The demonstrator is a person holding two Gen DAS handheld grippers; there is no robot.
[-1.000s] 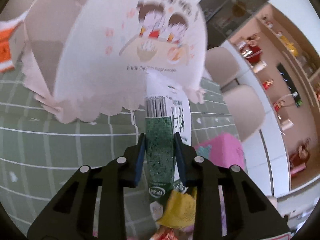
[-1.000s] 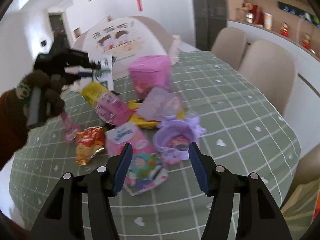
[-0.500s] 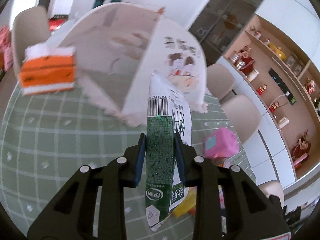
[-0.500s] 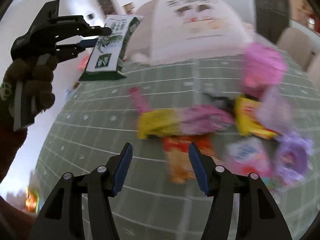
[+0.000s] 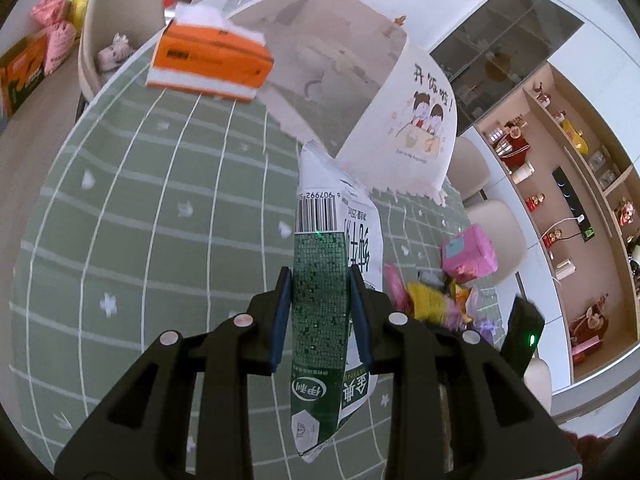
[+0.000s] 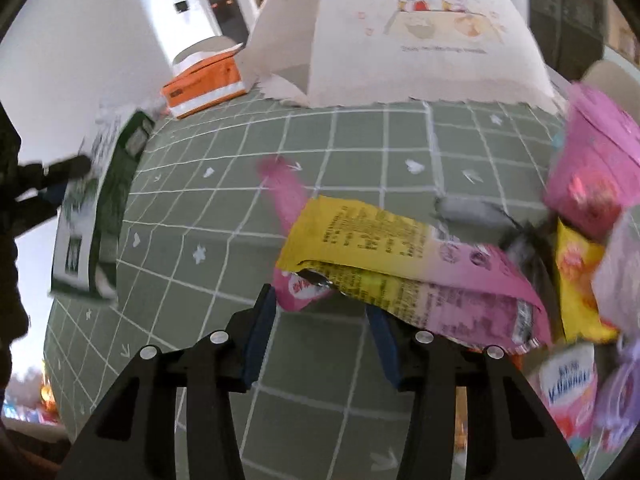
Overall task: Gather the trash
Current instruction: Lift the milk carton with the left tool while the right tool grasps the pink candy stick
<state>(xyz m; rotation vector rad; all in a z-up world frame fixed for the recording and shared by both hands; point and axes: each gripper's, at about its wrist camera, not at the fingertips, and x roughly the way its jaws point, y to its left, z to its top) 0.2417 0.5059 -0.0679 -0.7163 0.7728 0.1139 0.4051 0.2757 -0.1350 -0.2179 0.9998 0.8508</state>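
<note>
1. Between the left gripper (image 5: 320, 312)'s fingers, left wrist view: a green-and-white carton (image 5: 320, 296), pinched flat-sided, pads pressing on both narrow faces. Its long axis runs along the fingers, barcode end forward, printed end hanging back toward the camera. It is held clear above the green checked desk (image 5: 140, 220).
   - Ahead: orange tissue box (image 5: 208, 60) and a white food cover (image 5: 360, 92). To the right, near the desk edge: a pile of wrappers (image 5: 440, 300) and a pink packet (image 5: 470, 254).
   - Against the earlier frames: the grip is unchanged; the cover, then filling the view close up, now stands further off, and the tissue box has come fully into sight.

2. Just beyond the right gripper (image 6: 320, 320)'s fingers, right wrist view: a yellow-pink wrapper (image 6: 400, 264) lying flat on the desk, long axis crosswise, running right and slightly toward the camera. Its torn left end and a small pink sachet (image 6: 300, 288) sit near the tips, slightly forward of the gap.
   - Fingers: spread, touching nothing; they have just been closing, nothing yet between them.
   - Nearer hand for this wrapper: the right. The left gripper, with carton (image 6: 100, 208), is well apart at far left.
   - Against the earlier frames: the wrapper pile, then further ahead, now lies close to the tips.
</note>
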